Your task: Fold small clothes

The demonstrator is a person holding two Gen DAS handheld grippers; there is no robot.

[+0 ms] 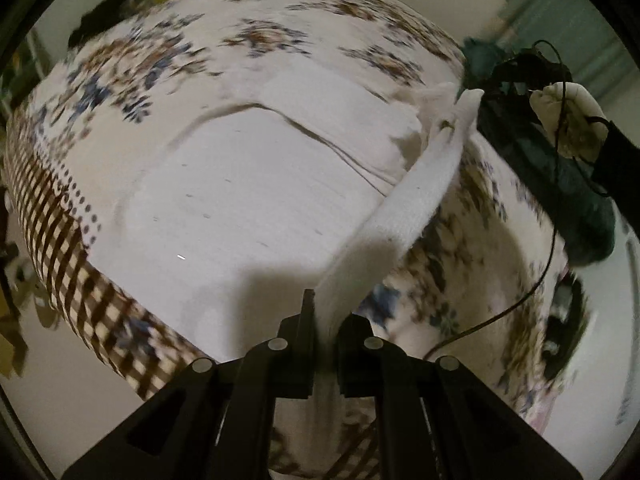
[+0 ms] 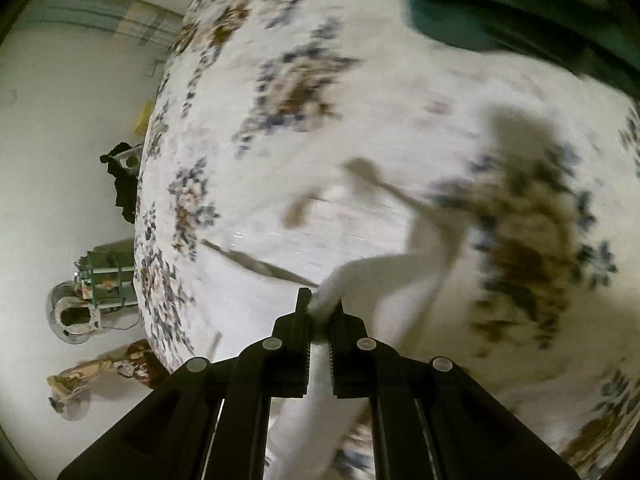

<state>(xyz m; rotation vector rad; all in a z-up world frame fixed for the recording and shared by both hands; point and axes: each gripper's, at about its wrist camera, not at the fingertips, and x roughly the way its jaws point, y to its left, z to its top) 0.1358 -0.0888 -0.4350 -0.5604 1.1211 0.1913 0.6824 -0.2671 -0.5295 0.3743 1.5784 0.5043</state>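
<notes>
A white garment (image 1: 248,184) lies spread on a bed with a floral cover (image 1: 280,24). My left gripper (image 1: 326,320) is shut on one edge of it, and that edge rises as a taut strip toward the upper right. There the right gripper (image 1: 500,80), held by a gloved hand (image 1: 572,116), grips the strip's far end. In the right wrist view my right gripper (image 2: 320,308) is shut on a bunched white edge of the garment (image 2: 400,276), lifted above the floral bed cover (image 2: 304,80). Both views are motion-blurred.
A dark green cloth (image 1: 576,200) lies on the bed to the right, also in the right wrist view (image 2: 500,4). A black cable (image 1: 520,296) trails over the cover. The bed's checked border (image 1: 60,232) runs at left. A fan (image 2: 74,316) and clutter stand on the floor.
</notes>
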